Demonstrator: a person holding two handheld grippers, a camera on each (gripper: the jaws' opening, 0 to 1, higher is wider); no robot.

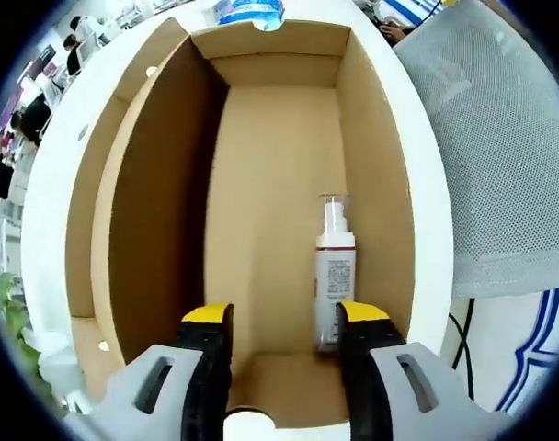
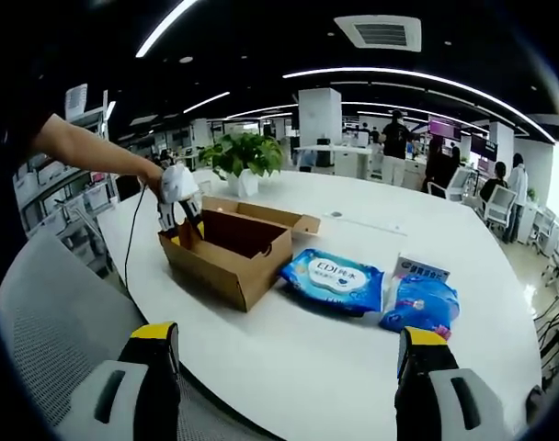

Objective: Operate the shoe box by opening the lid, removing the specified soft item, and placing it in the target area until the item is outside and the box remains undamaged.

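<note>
Looking down into the open shoe box [image 1: 270, 184], the left gripper [image 1: 284, 322] hangs with jaws parted, grasping nothing. A white bottle [image 1: 335, 276] lies against the box's inner wall; its base is hidden behind one jaw and its label is unreadable. The right gripper [image 2: 289, 344] is spread wide above the white table [image 2: 289, 367], well apart from the blue packet [image 2: 333, 278]. The box lid is cut off from view.

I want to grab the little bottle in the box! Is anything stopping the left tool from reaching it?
Nothing visible does. The box is open, and the bottle lies bare against its right wall, just past the left tool, whose jaws are apart.
</note>
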